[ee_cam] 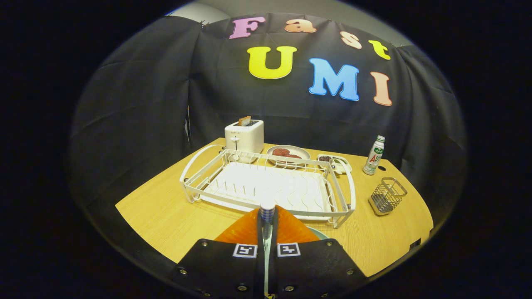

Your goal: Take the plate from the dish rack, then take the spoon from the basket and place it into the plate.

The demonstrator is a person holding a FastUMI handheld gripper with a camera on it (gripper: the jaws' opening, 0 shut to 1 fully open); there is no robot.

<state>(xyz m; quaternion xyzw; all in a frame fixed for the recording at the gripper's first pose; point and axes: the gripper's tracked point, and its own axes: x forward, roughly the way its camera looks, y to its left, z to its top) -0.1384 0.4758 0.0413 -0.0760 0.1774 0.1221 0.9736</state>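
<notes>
My gripper [267, 227] is shut on a spoon [267, 212]. The spoon's checkered handle end sticks up between the two fingers, and its lower part runs down the narrow gap between them, where the bowl is hidden. A sliver of the pale plate [319, 234] shows on the table just right of the fingers and mostly under them. Beyond the fingers stands the white dish rack [266, 187] with nothing in it. The wire basket [387, 196] stands to the right of the rack and looks empty.
Behind the rack are a white toaster [244, 136] with a slice of toast, a plate of food [288, 153] and a small dish [334, 162]. A bottle [374, 155] stands beyond the basket. The wooden table [162, 211] ends close on both sides.
</notes>
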